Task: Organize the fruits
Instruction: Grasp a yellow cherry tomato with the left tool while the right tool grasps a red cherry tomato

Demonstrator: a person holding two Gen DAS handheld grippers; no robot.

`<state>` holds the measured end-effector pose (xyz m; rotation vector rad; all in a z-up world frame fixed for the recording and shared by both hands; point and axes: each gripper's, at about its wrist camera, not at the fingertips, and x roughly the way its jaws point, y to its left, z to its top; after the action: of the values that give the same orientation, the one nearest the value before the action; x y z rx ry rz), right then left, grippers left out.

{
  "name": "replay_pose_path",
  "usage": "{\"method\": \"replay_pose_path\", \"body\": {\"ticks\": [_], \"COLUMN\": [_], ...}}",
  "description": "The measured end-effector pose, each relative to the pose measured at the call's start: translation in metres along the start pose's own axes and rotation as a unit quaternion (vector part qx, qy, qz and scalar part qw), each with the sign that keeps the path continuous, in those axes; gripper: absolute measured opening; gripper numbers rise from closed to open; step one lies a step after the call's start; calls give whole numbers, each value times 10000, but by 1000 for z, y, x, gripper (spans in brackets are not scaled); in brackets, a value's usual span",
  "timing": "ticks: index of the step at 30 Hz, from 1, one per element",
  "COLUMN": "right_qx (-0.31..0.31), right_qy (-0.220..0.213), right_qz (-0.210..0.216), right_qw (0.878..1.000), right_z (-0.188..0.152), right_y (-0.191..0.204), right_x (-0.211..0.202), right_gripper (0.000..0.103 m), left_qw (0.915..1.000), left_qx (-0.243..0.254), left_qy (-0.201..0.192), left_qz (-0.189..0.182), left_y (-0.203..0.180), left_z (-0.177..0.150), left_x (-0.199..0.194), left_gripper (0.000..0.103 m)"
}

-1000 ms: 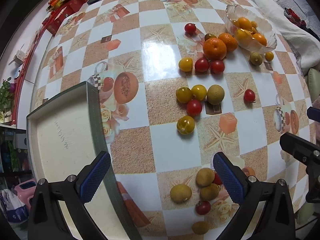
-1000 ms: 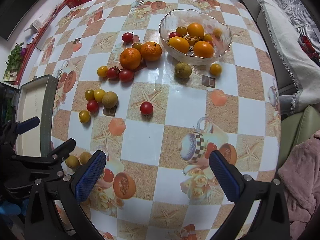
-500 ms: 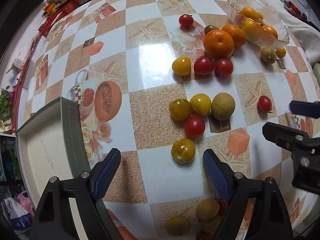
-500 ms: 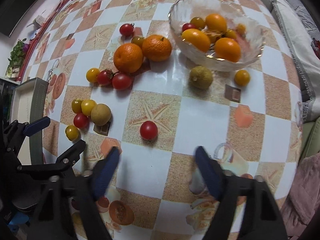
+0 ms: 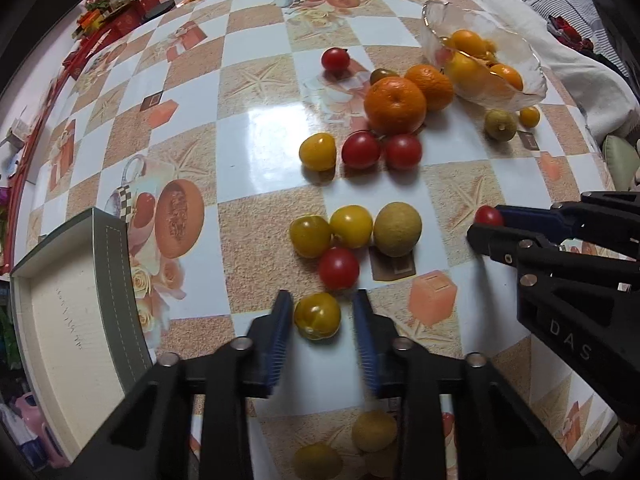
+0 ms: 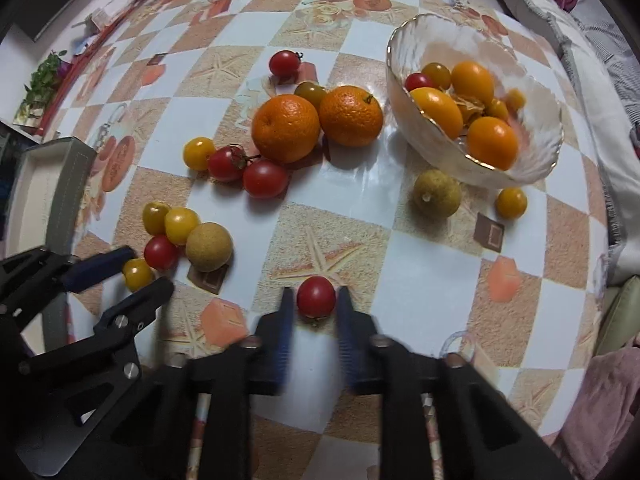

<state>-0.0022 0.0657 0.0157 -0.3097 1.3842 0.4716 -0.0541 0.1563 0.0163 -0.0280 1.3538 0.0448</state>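
Left gripper [image 5: 320, 326]: narrowly parted, a yellow tomato [image 5: 317, 315] lies between its blue pads on the counter [image 5: 248, 152]; contact cannot be told.
Right gripper [image 6: 313, 312]: narrowly parted around a red tomato [image 6: 316, 296]; small gaps show on both sides.
Nearby fruit: a red, two yellow and one tan round fruit at 12 o'clock from the left gripper.
Glass bowl [image 6: 532, 160]: at 1 o'clock from the right gripper, holds orange and yellow fruits and one red tomato.
Box [image 5: 76, 320]: at 9 o'clock from the left gripper, open, partly cut off.
Hard to see: fruits under the left gripper are blurred.
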Motion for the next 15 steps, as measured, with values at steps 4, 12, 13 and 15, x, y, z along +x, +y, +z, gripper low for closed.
{"method": "replay_pose_path", "body": {"ticks": [4,12,13,15], "right_qx": [288,544,559,599], "right_qy": [-24,-77,-78,-47], "right_qz": [235,407,406,430], "right_qw": [9993,9977,9976,9973], "right_z": [-3,-26,-29,-31], "right_y": [-10,-23,-25,-30], "right_x": [-4,-15,-13,-11], "right_gripper": [19,19,19,19], "left_qw": [9998,9984,9984,9984], "left_qx": [-141,-367,-355,-351], "left_qy": [-91,-194,-187,-164], "left_qz": [-126,-388,-398,-416], "left_y": [5,14,13,12], "left_z": [1,0,0,2], "left_x": [-1,-7,-7,-5], "left_gripper": [24,24,24,24]}}
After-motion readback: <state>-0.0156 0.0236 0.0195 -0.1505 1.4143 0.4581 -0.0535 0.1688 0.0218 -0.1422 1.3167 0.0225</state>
